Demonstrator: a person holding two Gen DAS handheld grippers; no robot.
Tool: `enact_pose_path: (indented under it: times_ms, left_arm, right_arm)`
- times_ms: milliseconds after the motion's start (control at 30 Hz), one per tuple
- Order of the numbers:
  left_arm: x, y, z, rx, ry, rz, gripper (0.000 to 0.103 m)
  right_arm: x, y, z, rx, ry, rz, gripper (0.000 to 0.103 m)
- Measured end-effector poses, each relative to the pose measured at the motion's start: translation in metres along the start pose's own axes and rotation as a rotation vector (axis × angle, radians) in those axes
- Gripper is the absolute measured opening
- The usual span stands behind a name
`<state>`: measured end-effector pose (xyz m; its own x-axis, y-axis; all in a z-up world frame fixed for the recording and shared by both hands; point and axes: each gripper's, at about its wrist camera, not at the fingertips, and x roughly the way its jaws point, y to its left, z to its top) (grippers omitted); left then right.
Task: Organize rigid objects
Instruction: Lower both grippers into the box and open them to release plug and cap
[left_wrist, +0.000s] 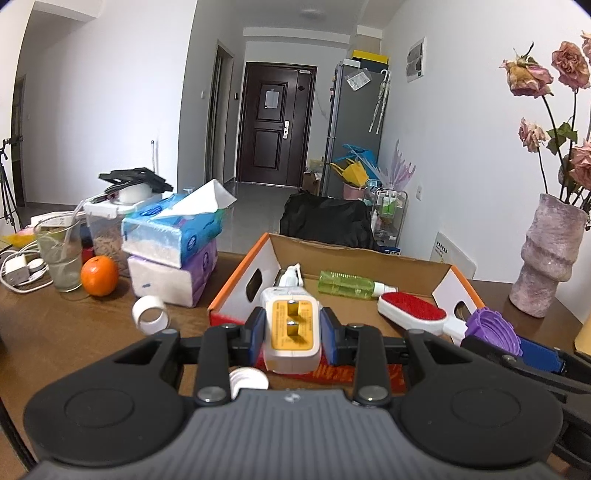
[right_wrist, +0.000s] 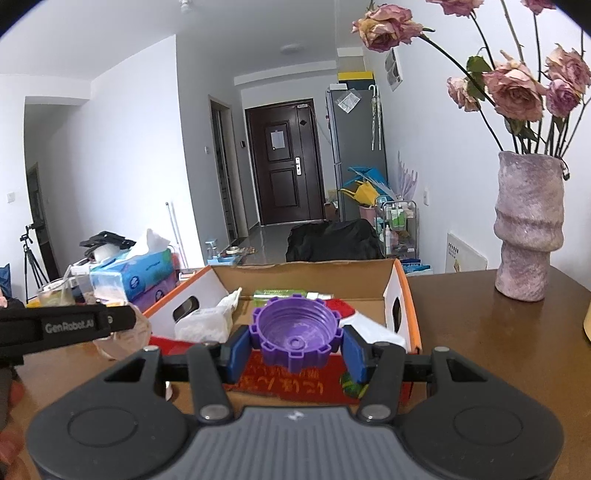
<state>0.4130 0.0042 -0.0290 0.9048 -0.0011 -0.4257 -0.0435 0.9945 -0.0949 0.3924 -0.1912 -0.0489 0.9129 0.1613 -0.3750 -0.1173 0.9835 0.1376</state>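
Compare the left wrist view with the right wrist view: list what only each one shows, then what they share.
Only the left wrist view: the left gripper shut on a white charger, an orange, a tape roll and the whole lint brush.

Only the right wrist view: the right gripper seen head-on, shut on the purple cap, with the cap's hollow inside showing.

Both: the cardboard box, the green bottle in it, the tissue packs, the vase and the purple cap.
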Motion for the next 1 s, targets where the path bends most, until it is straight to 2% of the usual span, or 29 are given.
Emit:
enact_pose_path:
  times_ms: [533, 1000]
  left_arm:
    - [0.076, -0.015, 0.027, 0.021, 0.003, -0.007, 0.032]
    - [0.119, -0.025, 0.037, 0.054, 0.017, 0.011, 0.032]
  right_arm:
    - [0.074, -0.013, 0.028, -0.005, 0.025, -0.042, 0.052]
    - [0.122, -0.016, 0.037, -0.003, 0.082, -0.07, 0.052]
